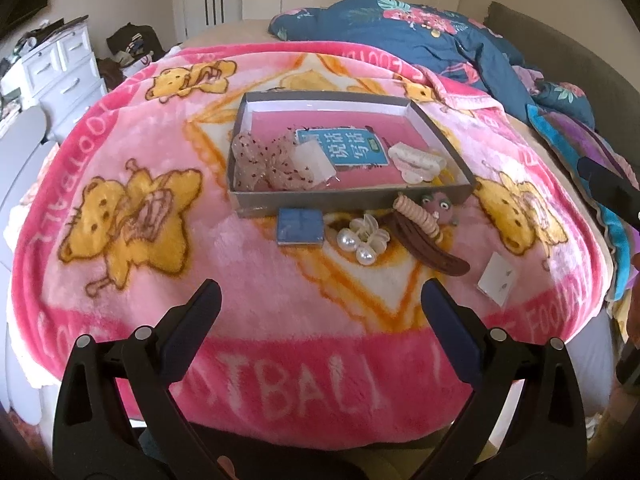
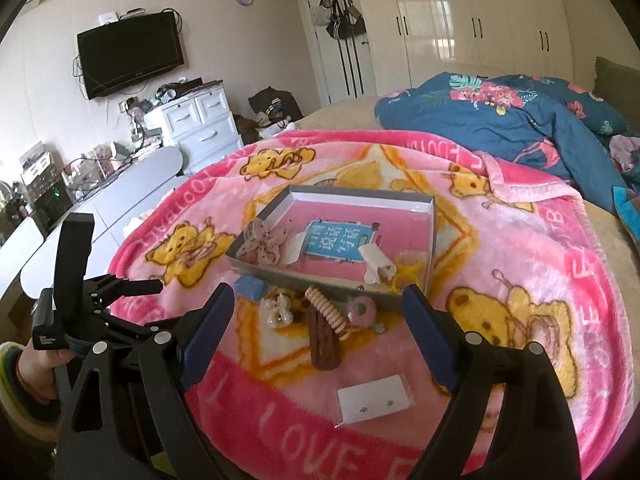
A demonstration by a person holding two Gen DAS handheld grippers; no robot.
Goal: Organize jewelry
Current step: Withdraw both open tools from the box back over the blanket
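on the bed, a fuzzy pink blanket [image 1: 256,312] with yellow bear prints reads "tball" in the left wrist view and "love" in the right wrist view. shallow grey cardboard box [image 1: 440,120] sits mid-blanket, pink inside, holding a blue card with chinese characters [image 1: 344,150], a sheer dotted bow [image 1: 272,160] and a white ribbed clip [image 1: 416,160]. just in front of the box on the blanket: small blue square box [image 1: 300,227], two round pearls [image 1: 356,248] beside a shell-like flower, a brown flat clip [image 1: 424,248] with a coil of beige rings [image 1: 418,214] on it, and a pink round charm [image 2: 360,309]. nearer, a white earring card [image 2: 374,399] with two tiny studs. left gripper [image 1: 320,300] jaws apart, empty. right gripper [image 2: 316,316] jaws wide apart, empty, above the blanket.
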